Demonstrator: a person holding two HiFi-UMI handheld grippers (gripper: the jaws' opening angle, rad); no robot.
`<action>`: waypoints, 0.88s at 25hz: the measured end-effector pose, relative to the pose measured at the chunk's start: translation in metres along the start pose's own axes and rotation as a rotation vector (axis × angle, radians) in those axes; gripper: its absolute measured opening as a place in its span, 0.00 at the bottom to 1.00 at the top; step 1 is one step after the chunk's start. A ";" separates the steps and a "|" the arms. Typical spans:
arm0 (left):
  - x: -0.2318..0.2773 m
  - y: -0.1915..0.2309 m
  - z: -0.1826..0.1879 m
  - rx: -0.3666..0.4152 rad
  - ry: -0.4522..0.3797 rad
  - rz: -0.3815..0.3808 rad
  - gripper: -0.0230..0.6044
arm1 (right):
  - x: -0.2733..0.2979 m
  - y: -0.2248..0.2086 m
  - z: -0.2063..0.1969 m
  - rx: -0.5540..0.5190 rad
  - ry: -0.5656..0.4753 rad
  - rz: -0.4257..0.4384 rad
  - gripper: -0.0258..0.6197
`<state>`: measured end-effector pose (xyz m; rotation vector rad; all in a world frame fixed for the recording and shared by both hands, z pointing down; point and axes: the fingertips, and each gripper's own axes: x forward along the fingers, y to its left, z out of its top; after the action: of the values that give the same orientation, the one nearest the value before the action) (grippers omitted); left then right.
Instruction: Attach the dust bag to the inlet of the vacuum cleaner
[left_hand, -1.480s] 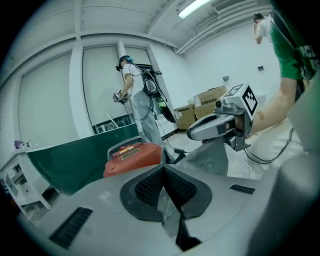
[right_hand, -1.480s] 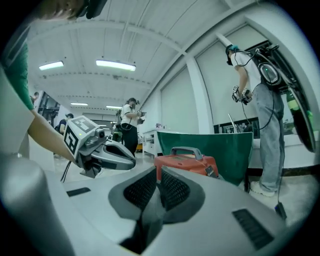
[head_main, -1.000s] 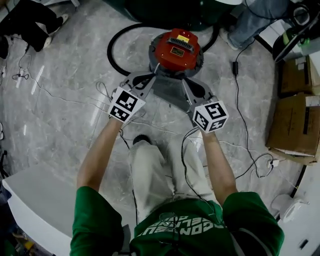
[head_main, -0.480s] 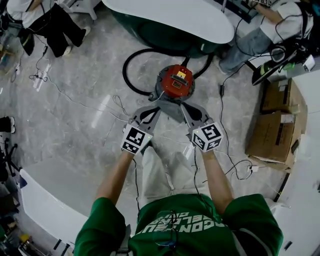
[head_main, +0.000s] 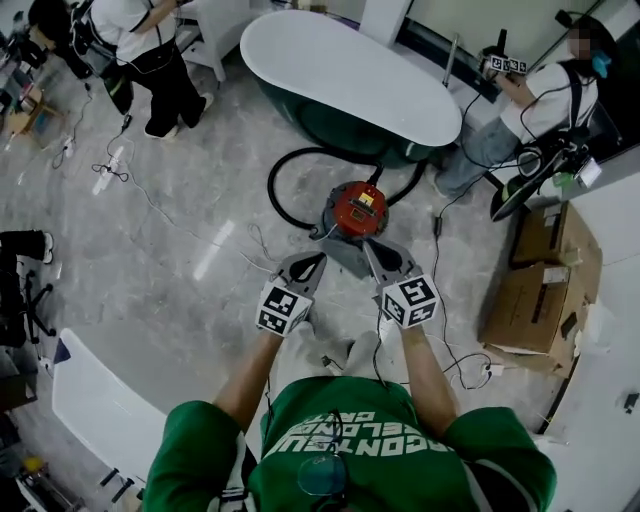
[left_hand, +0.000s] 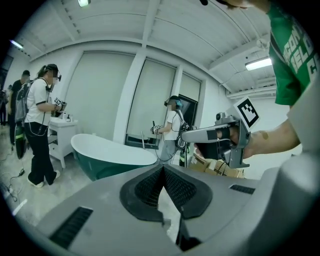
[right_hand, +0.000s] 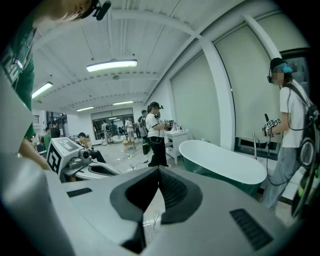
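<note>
Both tools empty: left gripper & right gripper each w/ jaws pressed together, nothing between, held well above the floor. Vacuum cleaner stands on the floor just beside the bathtub's near edge. Grey piece at its near side is prob. the dust bag; can't tell if it's seated on the inlet. Risks: a half-seated bag drops off, and loose cables near the feet could snag.

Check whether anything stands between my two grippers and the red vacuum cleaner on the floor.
Nothing visible does. The left gripper and right gripper are shut and empty, with the vacuum cleaner just beyond them. Its black hose curls behind it.
</note>
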<state>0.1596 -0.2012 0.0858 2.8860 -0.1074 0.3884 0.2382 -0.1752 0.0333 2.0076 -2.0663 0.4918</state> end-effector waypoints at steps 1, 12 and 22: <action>-0.003 -0.004 0.006 -0.011 -0.009 0.016 0.04 | -0.005 0.001 0.004 0.000 -0.007 0.008 0.05; 0.014 -0.105 0.048 -0.078 -0.105 0.142 0.04 | -0.092 -0.010 0.007 -0.029 -0.062 0.146 0.05; 0.064 -0.199 0.056 -0.061 -0.153 0.244 0.04 | -0.175 -0.069 -0.011 -0.038 -0.084 0.175 0.05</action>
<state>0.2560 -0.0234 0.0075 2.8449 -0.4915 0.1995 0.3141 -0.0106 -0.0176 1.8662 -2.2965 0.4019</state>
